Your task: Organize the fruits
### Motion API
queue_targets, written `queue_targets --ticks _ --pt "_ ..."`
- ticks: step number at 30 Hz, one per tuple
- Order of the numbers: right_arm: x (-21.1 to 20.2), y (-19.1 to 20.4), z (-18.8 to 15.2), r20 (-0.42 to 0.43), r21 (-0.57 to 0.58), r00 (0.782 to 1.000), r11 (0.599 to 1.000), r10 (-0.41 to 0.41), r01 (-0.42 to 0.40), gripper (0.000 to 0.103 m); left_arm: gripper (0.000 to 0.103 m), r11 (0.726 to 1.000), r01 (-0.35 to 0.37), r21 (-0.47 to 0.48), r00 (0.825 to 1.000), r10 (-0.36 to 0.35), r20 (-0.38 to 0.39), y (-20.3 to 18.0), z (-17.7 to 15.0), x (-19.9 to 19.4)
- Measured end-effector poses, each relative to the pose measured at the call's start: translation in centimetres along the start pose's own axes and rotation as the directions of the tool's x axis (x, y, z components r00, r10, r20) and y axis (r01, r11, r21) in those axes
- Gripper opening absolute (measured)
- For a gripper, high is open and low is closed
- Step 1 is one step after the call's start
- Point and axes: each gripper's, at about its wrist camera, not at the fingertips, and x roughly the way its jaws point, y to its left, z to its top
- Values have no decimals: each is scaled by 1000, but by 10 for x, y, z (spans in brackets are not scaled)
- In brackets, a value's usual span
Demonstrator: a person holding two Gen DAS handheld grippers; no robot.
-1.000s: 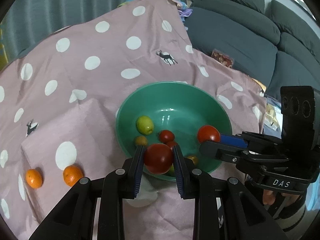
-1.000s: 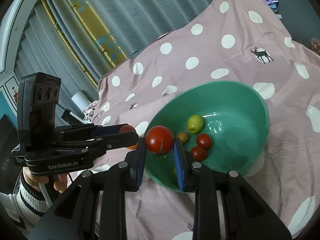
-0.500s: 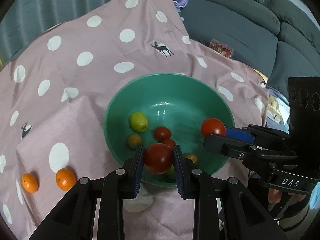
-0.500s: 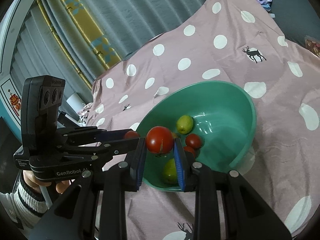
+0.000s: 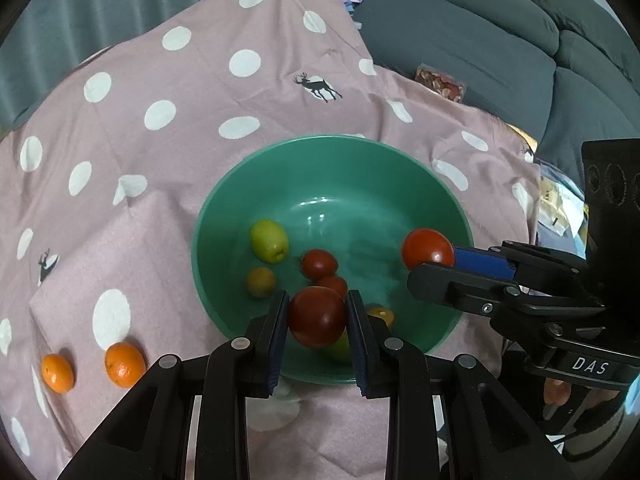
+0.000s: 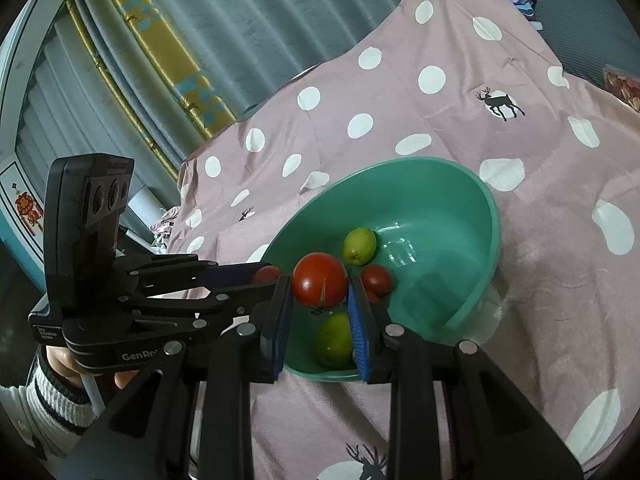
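Where the pink polka-dot cloth (image 5: 168,80) covers the counter, a green bowl (image 5: 332,160) sits holding a green fruit (image 5: 269,240), small tomatoes (image 5: 319,264) and other pieces. The left claw (image 5: 318,316) is clamped on a dark red tomato (image 5: 316,320) above the bowl's near rim; the right claw (image 6: 320,292) grips a red tomato (image 6: 320,284) likewise. Two small oranges (image 5: 125,364) lie on the cloth, left of the bowl.
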Motion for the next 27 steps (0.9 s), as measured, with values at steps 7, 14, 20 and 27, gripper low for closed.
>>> queue_targets --ticks 7,14,20,27 --pt "-1 -1 0 1 0 1000 1000 -6 6 29 29 1000 -6 9 1000 6 -9 -3 1 2" --pt "-2 -3 0 -2 1 1000 1000 -16 16 29 29 1000 -17 16 1000 17 -18 -3 1 6" --pt "-1 -3 -1 -4 -1 1000 1000 -20 20 29 29 1000 -19 25 1000 19 -21 -5 1 7" --pt "0 -4 -2 -5 -1 1000 1000 -22 22 29 29 999 -24 27 999 24 -28 -4 2 9"
